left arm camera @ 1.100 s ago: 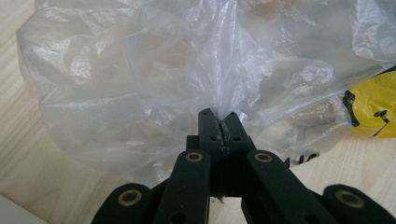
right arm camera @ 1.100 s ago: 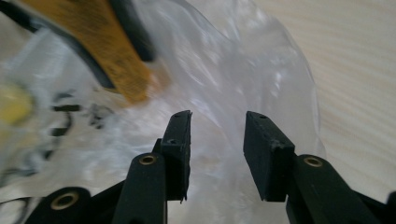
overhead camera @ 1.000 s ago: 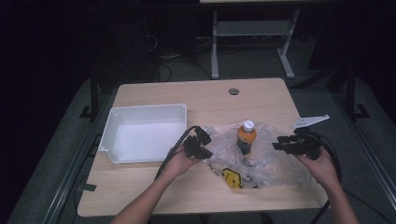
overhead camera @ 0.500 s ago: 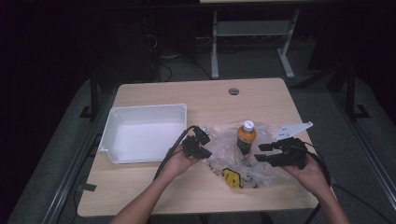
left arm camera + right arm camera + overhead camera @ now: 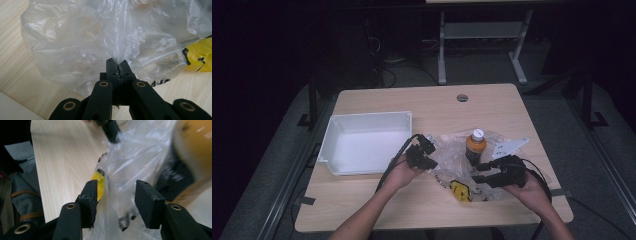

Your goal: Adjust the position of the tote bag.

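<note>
A clear plastic bag [image 5: 452, 160] with a yellow print [image 5: 459, 189] lies crumpled on the wooden table [image 5: 422, 105]. An orange bottle [image 5: 475, 145] with a white cap stands upright at the bag. My left gripper [image 5: 430, 156] holds the bag's left edge; in the left gripper view its jaws are shut on a pinch of the plastic bag [image 5: 95, 42]. My right gripper [image 5: 478, 172] is at the bag's right side, open, with a fold of the bag [image 5: 117, 185] between its pads [image 5: 91, 195]. The bottle [image 5: 192, 152] looms blurred at the right.
An empty white tray [image 5: 364, 142] sits left of the bag. A grey three-cornered plate [image 5: 510, 146] lies just right of the bottle. A round grommet [image 5: 462, 97] marks the table's far middle. A desk frame [image 5: 482, 35] stands beyond the table.
My right gripper has moved left and inward from the bag's right edge to just below the bottle. The left gripper has kept its hold on the bag.
</note>
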